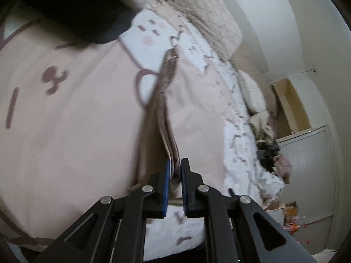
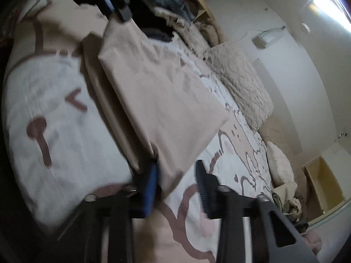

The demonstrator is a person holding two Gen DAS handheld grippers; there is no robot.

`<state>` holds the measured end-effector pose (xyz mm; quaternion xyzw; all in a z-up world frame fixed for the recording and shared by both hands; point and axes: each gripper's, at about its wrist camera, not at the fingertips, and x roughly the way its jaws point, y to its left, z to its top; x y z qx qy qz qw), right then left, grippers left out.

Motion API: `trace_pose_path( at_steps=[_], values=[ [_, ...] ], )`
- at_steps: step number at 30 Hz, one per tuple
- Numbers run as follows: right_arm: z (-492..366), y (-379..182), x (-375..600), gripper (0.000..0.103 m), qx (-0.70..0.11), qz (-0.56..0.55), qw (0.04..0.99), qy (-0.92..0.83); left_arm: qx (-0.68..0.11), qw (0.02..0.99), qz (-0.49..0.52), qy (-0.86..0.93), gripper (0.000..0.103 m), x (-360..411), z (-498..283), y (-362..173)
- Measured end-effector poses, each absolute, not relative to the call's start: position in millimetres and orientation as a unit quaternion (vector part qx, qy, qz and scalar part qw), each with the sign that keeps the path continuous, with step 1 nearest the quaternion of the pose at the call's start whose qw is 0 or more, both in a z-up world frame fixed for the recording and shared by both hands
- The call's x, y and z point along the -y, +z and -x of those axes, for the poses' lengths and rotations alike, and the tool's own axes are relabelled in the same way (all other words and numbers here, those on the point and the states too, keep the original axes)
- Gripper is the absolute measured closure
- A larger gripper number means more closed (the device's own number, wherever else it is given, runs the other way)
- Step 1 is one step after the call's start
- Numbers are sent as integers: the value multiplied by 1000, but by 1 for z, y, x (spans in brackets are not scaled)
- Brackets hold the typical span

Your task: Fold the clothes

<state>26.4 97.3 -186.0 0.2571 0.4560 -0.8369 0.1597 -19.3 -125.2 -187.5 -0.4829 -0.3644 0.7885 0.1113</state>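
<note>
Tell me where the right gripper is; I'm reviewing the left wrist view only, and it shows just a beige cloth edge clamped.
Observer: The right gripper is at the near corner of the folded beige cotton garment. Its jaws are apart, with that corner between them.
Operator: So how does the garment lie? I see it edge-on.
Observer: It spreads as a broad flat panel above the pink and white cartoon-print duvet.
Operator: And the left gripper's hold?
Observer: The left gripper clamps the panel's far corner, opposite the right one.
</note>
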Motion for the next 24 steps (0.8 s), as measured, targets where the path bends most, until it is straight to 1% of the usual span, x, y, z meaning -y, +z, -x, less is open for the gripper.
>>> trace_pose_path(
  at_steps=[1, 4, 8, 11, 13, 16, 21, 24],
  values=[
    [-26, -188, -99, 88, -463, -260, 162, -832, 357, 103, 489, 789, 93, 126, 17, -191],
    [-28, -188, -106, 93, -467, -269, 169, -825, 334, 86, 509, 789, 93, 128, 11, -206],
    [-30, -189, -114, 93, -464, -280, 180, -821, 317, 89, 511, 794, 93, 127, 6, -211],
    [-28, -187, -119, 93, -445, -299, 194, -821, 275, 88, 513, 808, 93, 119, 4, -206],
    [-26, -184, -124, 93, -428, -315, 207, -821, 228, 88, 516, 821, 93, 110, 0, -201],
    [-21, -171, -141, 93, -369, -374, 232, -818, 151, 89, 504, 846, 93, 97, -11, -185],
    [1, -132, -164, 93, -224, -430, 260, -835, 7, 102, 437, 894, 93, 67, -20, -143],
    [30, -125, -155, 93, -133, -452, 284, -835, -55, 111, 421, 899, 93, 47, -3, -143]
  ],
)
